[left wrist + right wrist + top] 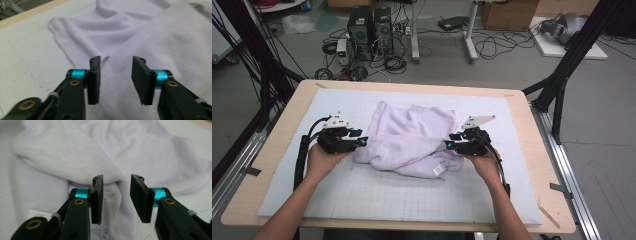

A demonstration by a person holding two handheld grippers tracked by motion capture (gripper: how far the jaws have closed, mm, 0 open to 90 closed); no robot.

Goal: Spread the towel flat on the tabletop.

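A pale lilac knitted garment (409,137) lies crumpled in the middle of the white gridded mat (377,192). My left gripper (362,142) is at its left edge, open, with the cloth (150,42) spreading beneath and beyond the jaws. My right gripper (447,145) is at the garment's right side, open too, its jaws standing apart over a bunched fold (117,192). A white label (438,170) shows at the garment's near right corner, also seen as a label (37,214) in the right gripper view.
The mat covers a wooden table (272,145) with black frame posts (562,75) at either side. Beyond the far edge the floor holds computer towers (371,30), cables and cardboard boxes (509,14). Bare mat lies in front of the garment.
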